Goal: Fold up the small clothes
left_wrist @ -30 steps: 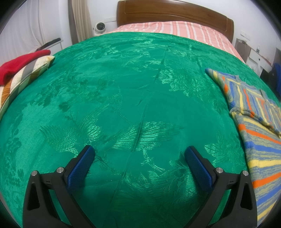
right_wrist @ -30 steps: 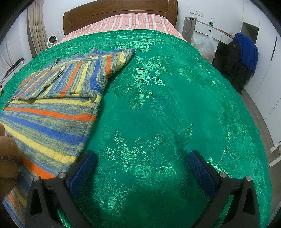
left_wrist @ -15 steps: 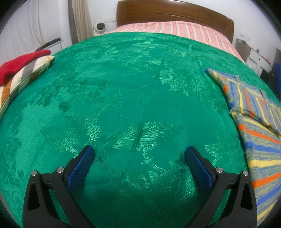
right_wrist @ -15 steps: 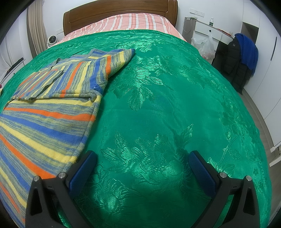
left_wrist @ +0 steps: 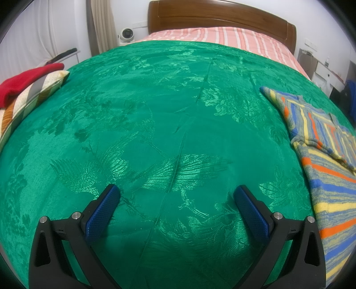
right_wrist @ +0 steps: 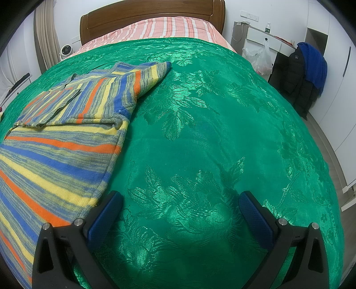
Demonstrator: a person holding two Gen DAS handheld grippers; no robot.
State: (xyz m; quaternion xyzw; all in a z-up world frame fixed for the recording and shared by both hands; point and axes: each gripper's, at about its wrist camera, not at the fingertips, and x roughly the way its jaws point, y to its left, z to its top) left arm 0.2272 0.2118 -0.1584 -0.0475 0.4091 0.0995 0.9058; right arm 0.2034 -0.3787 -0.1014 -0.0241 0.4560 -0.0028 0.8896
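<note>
Nearest, left gripper spread wide over bare green bedspread, holding nothing. Right gripper likewise spread and empty, left finger just beside the hem of the striped sweater. Sweater flat on the bedspread, sleeve folded across. Farther back, pink striped sheet and wooden headboard.

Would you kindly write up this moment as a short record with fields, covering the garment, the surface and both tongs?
garment: striped sweater, lying flat, sleeves already folded over the chest
surface: green bedspread, patterned
left tongs: open, empty, over bare bedspread, sweater to their right
right tongs: open, empty, left finger at the sweater's near edge
other cloth: red garment on a striped pillow at the bed's left edge
fold status: partly done
</note>
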